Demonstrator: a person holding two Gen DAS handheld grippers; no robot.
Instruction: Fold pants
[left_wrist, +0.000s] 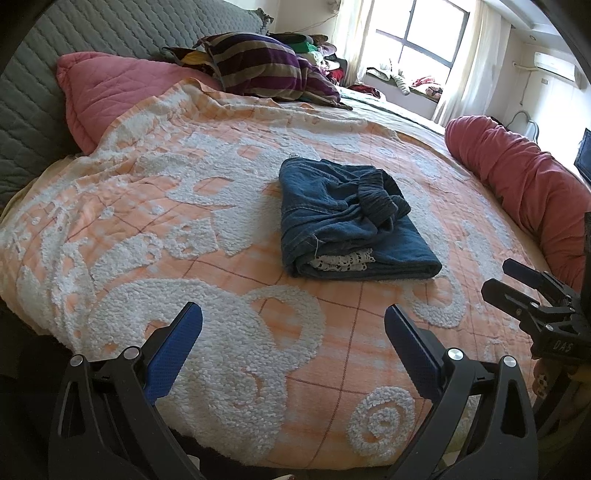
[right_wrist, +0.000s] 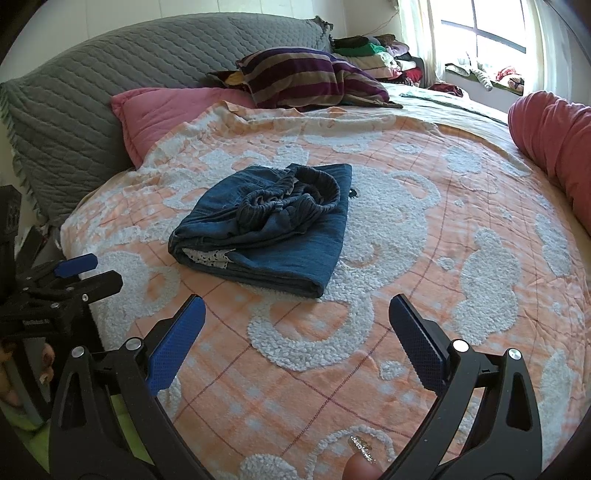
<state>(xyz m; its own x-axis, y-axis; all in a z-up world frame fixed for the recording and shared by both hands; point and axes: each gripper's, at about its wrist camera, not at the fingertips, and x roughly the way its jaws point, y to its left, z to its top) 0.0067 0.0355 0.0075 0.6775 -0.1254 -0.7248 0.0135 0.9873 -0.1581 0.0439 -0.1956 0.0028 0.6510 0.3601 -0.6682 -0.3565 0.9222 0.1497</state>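
Left wrist view: left gripper (left_wrist: 293, 332) spread wide, holding nothing; folded pants (left_wrist: 351, 221) lie ahead on the bedspread (left_wrist: 147, 221), well apart; right gripper (left_wrist: 532, 295) pokes in at the right edge, partly cut off; red bolster (left_wrist: 517, 177) beyond it. Right wrist view: right gripper (right_wrist: 297, 325) also spread; pants (right_wrist: 269, 229) ahead-left, waistband bunched on top; left gripper (right_wrist: 70, 280) at left, parted; a fingertip (right_wrist: 362, 469) below, cropped.
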